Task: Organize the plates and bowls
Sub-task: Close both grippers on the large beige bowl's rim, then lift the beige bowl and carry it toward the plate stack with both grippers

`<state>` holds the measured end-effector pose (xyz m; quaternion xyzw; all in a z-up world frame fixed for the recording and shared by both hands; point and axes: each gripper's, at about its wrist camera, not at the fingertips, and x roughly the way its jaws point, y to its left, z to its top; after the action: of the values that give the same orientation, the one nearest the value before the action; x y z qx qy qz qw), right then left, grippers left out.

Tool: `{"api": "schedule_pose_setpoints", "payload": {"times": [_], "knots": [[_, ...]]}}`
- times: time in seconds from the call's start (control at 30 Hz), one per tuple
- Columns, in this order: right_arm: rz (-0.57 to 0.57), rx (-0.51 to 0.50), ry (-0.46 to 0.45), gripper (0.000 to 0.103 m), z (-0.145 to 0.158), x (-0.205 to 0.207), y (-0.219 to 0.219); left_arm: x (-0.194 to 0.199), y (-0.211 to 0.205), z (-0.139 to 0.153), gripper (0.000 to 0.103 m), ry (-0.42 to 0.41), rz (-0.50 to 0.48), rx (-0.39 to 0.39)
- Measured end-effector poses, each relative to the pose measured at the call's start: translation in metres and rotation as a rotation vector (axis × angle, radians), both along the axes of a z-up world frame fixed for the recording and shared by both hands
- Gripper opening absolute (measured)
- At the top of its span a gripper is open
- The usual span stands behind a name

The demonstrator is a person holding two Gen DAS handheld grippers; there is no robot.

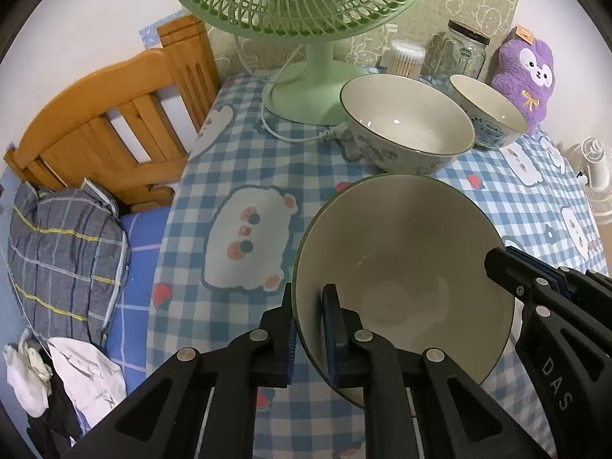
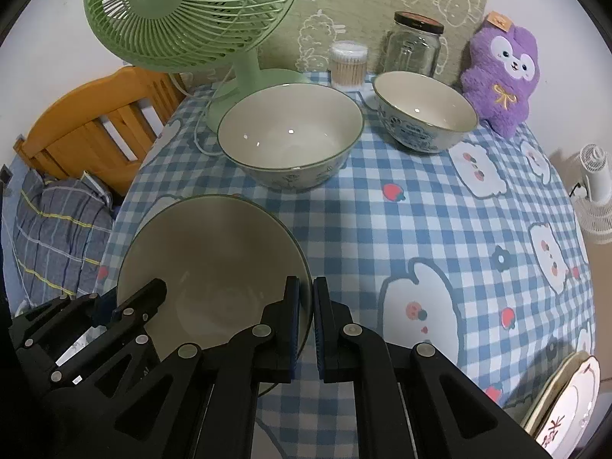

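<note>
Above open checked cloth (image 2: 382,229), both tools, left (image 1: 308,329) and right (image 2: 306,306), clamp opposite rims of the near bowl (image 2: 214,267).

Glazed glossy ceramic bowl (image 1: 401,267); matt cloth tablecloth (image 2: 440,229); plastic fan (image 2: 183,11); glass jar (image 2: 415,44).

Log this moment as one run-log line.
left gripper: shut on near bowl rim | right gripper: shut on opposite rim | bowl: tilted, above tablecloth | large bowl, small bowl: behind

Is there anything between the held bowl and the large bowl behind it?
Nothing visible: only bare checkered tablecloth lies between the held bowl, gripped by both the left gripper and right gripper, and the large bowl.
</note>
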<state>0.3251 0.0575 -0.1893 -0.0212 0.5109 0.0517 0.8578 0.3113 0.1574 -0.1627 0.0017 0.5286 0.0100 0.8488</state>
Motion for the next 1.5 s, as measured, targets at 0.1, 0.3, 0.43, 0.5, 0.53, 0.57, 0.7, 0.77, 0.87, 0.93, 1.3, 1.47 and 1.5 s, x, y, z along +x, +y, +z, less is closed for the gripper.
{"api": "schedule_pose_setpoints", "payload": {"times": [0.1,0.3,0.43,0.5,0.53,0.57,0.7,0.77,0.87,0.93,1.3,1.47,1.5], "knots": [[-0.006,-0.003,0.003,0.01,0.001,-0.004,-0.004,-0.005,-0.005,0.003,0.008,-0.008,-0.01,0.005],[-0.022,-0.016,-0.001,0.01,0.006,-0.014,-0.013,-0.014,-0.014,0.004,0.008,0.016,-0.012,-0.035],[-0.028,-0.031,-0.002,0.01,0.009,-0.023,-0.021,-0.022,-0.025,0.007,0.008,0.009,-0.025,-0.036],[-0.035,-0.031,0.0,0.01,0.01,-0.028,-0.026,-0.025,-0.029,0.009,0.008,0.007,-0.027,-0.039],[-0.04,-0.03,0.0,0.01,0.01,-0.03,-0.029,-0.027,-0.032,0.01,0.008,0.008,-0.03,-0.041],[-0.047,-0.029,0.0,0.01,0.011,-0.033,-0.033,-0.028,-0.034,0.01,0.008,0.008,-0.031,-0.04],[-0.065,-0.03,-0.004,0.01,0.014,-0.041,-0.045,-0.034,-0.046,0.013,0.008,0.006,-0.046,-0.04],[-0.071,-0.032,-0.006,0.01,0.016,-0.046,-0.052,-0.037,-0.053,0.015,0.008,0.003,-0.054,-0.041],[-0.08,-0.034,-0.009,0.01,0.017,-0.053,-0.061,-0.043,-0.063,0.017,0.008,0.0,-0.065,-0.043],[-0.087,-0.033,-0.01,0.01,0.019,-0.059,-0.068,-0.047,-0.07,0.018,0.008,-0.001,-0.07,-0.046],[-0.109,-0.023,-0.005,0.01,0.022,-0.089,-0.105,-0.074,-0.106,0.023,0.008,-0.007,-0.078,-0.047],[-0.088,-0.023,-0.001,0.01,0.022,-0.103,-0.113,-0.088,-0.116,0.023,0.008,-0.002,-0.056,-0.043],[-0.085,-0.021,0.004,0.01,0.021,-0.106,-0.115,-0.092,-0.117,0.024,0.008,-0.002,-0.049,-0.044]]}}
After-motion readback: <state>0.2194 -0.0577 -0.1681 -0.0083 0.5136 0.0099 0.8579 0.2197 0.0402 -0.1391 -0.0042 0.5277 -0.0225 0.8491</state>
